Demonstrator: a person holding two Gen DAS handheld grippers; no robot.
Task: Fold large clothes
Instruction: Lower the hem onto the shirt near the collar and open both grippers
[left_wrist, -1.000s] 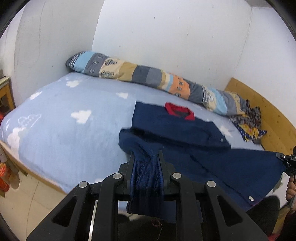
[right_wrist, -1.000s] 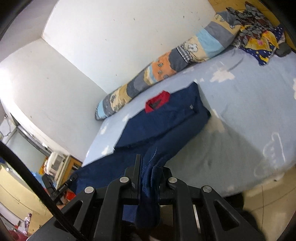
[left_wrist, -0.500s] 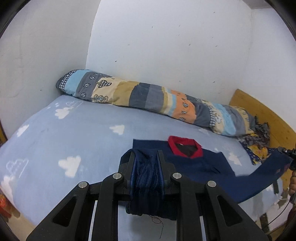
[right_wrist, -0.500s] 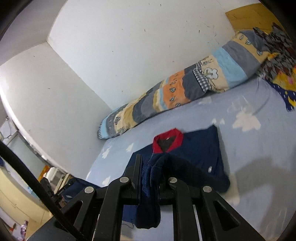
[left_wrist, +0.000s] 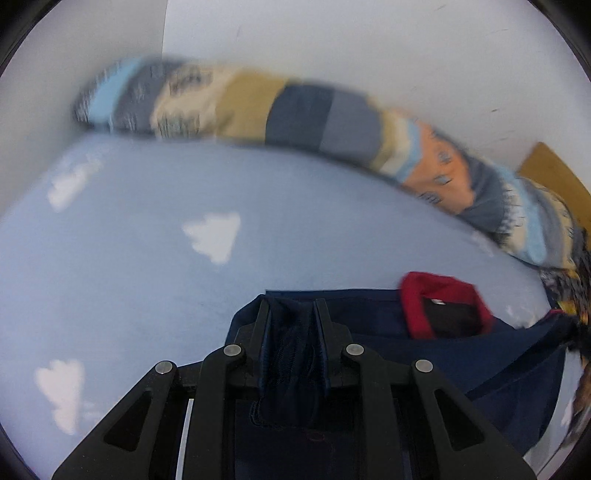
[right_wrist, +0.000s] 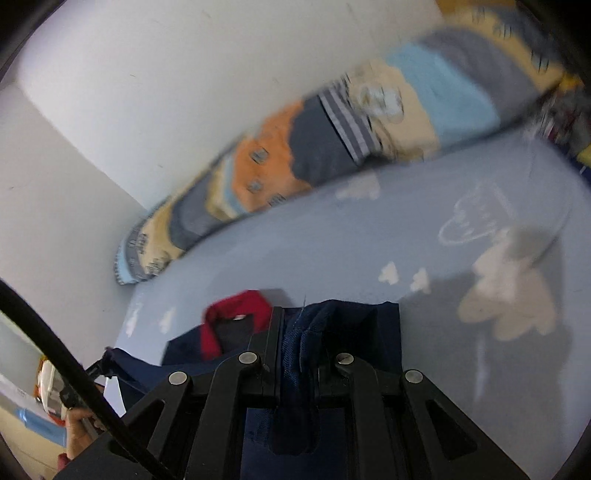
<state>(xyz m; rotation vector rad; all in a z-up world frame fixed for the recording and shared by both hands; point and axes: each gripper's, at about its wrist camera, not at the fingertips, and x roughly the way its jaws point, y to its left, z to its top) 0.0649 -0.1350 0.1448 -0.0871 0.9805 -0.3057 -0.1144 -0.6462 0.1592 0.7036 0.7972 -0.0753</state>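
Bed (left_wrist: 147, 280), patchwork bolster (left_wrist: 295, 114), navy garment (left_wrist: 373, 325)

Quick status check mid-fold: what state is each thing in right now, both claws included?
Left claw: shut on bunched navy fabric.
Right claw: shut on bunched navy fabric.
Shirt: on the bed, near edge lifted toward the red collar, partly folded.
Bed: sheet flat, bare beyond the shirt.
Quilt: rolled along the wall, blurred.
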